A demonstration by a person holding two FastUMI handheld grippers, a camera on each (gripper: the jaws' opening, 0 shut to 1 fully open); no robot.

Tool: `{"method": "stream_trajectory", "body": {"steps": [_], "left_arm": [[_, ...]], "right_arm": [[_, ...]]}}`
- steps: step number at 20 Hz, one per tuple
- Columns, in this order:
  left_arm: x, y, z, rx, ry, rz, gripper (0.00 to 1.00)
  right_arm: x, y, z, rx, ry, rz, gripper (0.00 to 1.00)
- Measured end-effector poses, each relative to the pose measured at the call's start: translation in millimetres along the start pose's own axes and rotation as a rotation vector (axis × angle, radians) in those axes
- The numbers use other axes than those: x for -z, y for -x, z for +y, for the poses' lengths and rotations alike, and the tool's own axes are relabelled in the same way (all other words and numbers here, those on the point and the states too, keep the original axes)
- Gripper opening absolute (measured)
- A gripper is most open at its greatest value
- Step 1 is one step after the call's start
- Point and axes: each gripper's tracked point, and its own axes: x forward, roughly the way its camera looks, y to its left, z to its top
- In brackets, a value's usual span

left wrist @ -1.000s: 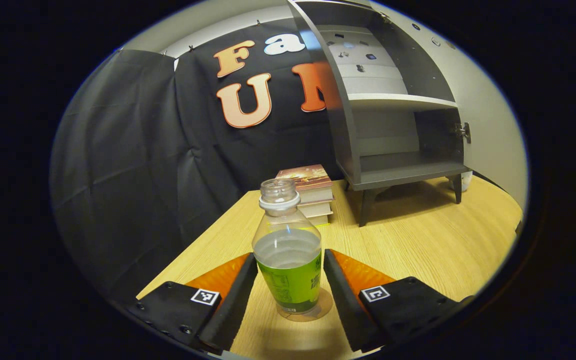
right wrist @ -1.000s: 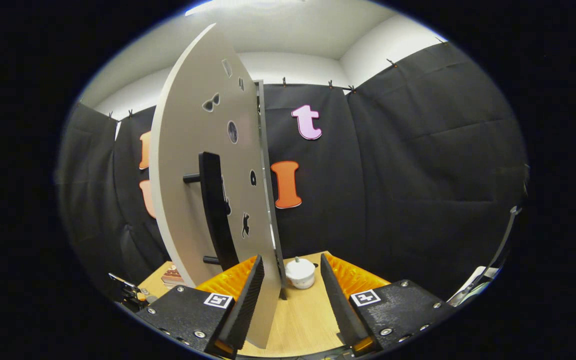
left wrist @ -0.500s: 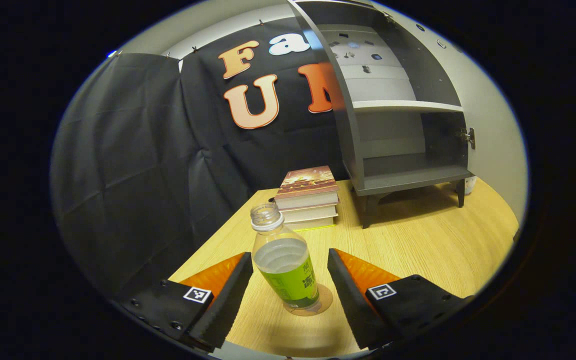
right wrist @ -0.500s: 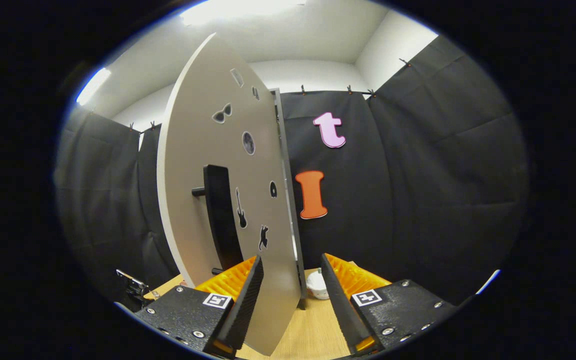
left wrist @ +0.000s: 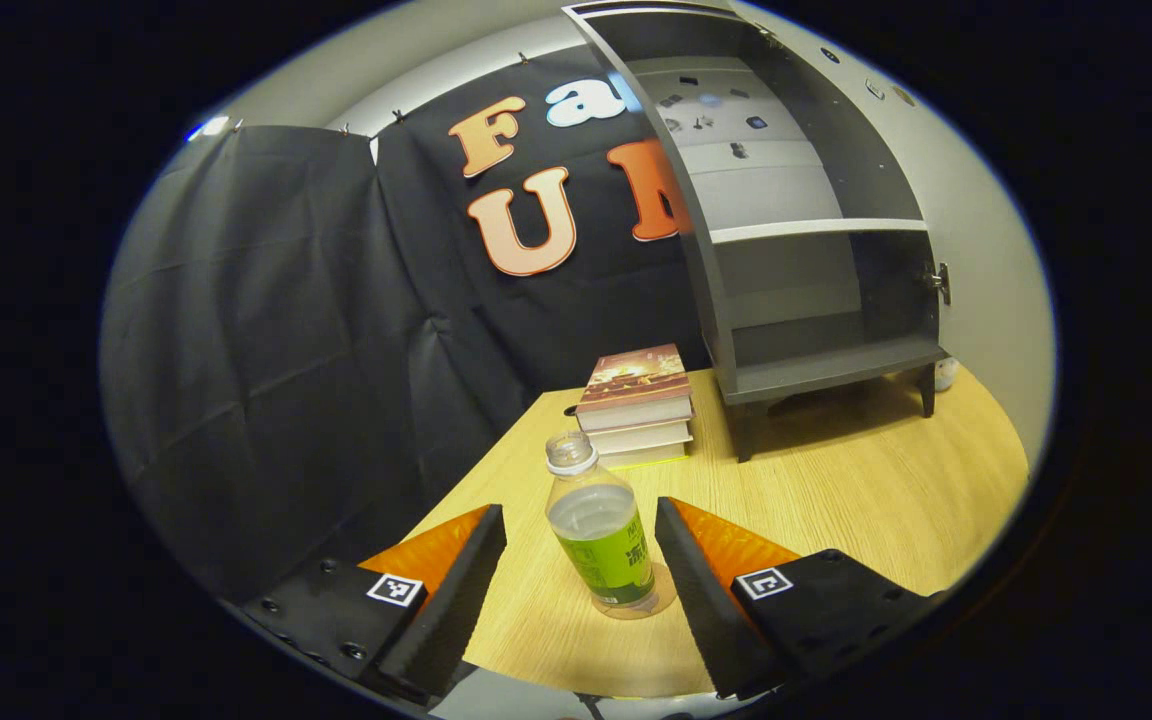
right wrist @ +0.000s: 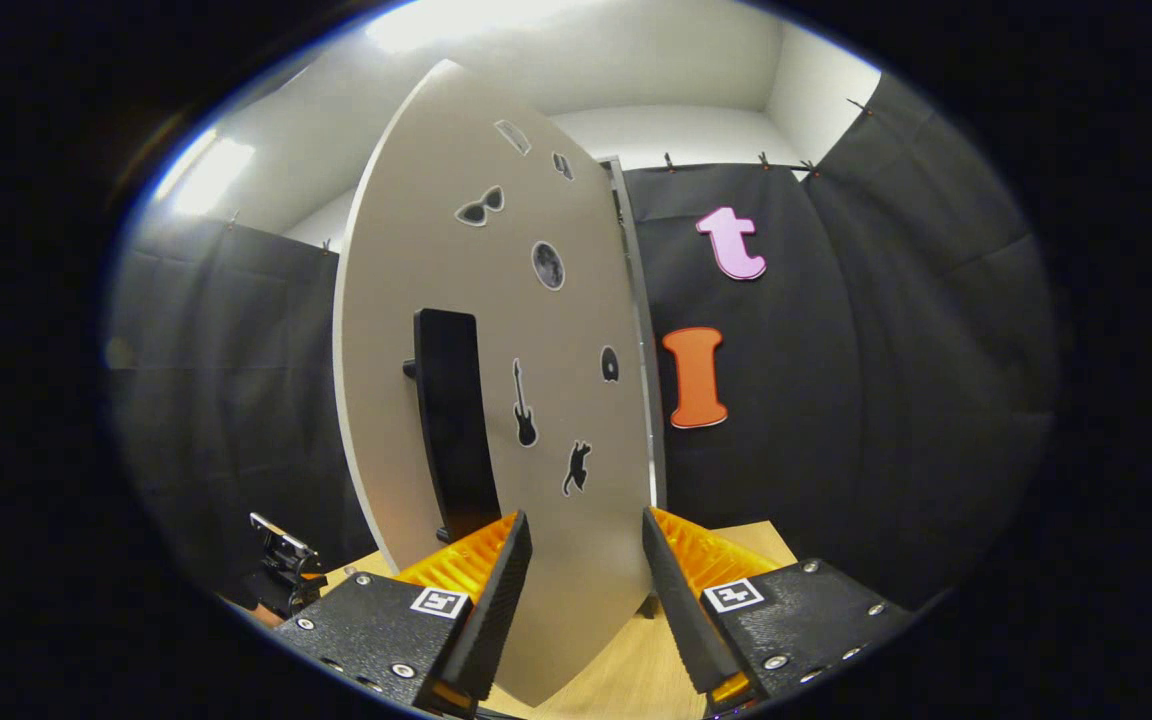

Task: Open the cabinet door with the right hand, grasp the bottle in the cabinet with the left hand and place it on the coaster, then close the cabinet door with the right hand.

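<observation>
Now the bottle [left wrist: 603, 535] stands on the coaster [left wrist: 658, 604]; left tool [left wrist: 581, 560] and right tool [right wrist: 586, 570] gape.

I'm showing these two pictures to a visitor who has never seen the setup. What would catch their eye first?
Probably the green-labelled bottle, uncapped and upright on a clear coaster between the fingers of the open left claw. Next, the pale cabinet door with its dark handle and small stickers, close in front of the open right claw. Behind the bottle, a stack of books lies beside the open grey cabinet.
</observation>
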Motion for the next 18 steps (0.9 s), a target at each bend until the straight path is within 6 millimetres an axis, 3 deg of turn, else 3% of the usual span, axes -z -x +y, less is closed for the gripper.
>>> {"method": "stream_trajectory", "body": {"steps": [5, 7, 12, 14, 15, 16, 18], "left_arm": [[-32.3, 26.0, 17.6, -0.069, 0.028, -0.038, 0.98], [-51.3, 37.1, 27.5, -0.095, 0.037, -0.071, 0.98], [-93.8, 48.5, 38.7, -0.091, 0.093, -0.135, 0.98], [-113.1, 45.2, 39.3, -0.066, 0.111, -0.171, 0.98], [-120.5, 41.0, 38.5, -0.045, 0.122, -0.182, 1.00], [-125.9, 36.6, 39.2, -0.025, 0.143, -0.188, 1.00], [-141.5, 27.9, 39.5, 0.011, 0.169, -0.209, 0.98]], "right_arm": [[-0.7, -11.5, 11.5, -0.159, -0.045, 0.009, 0.71], [-6.4, -15.5, 15.5, -0.215, -0.065, -0.012, 0.76], [-29.2, -21.3, 25.2, -0.297, -0.126, -0.091, 0.71], [-37.2, -23.8, 28.7, -0.317, -0.155, -0.093, 0.71], [-44.1, -24.6, 30.4, -0.328, -0.175, -0.113, 0.79], [-51.4, -26.5, 32.0, -0.331, -0.189, -0.134, 0.72], [-54.8, -28.4, 34.1, -0.322, -0.183, -0.138, 0.73]]}}
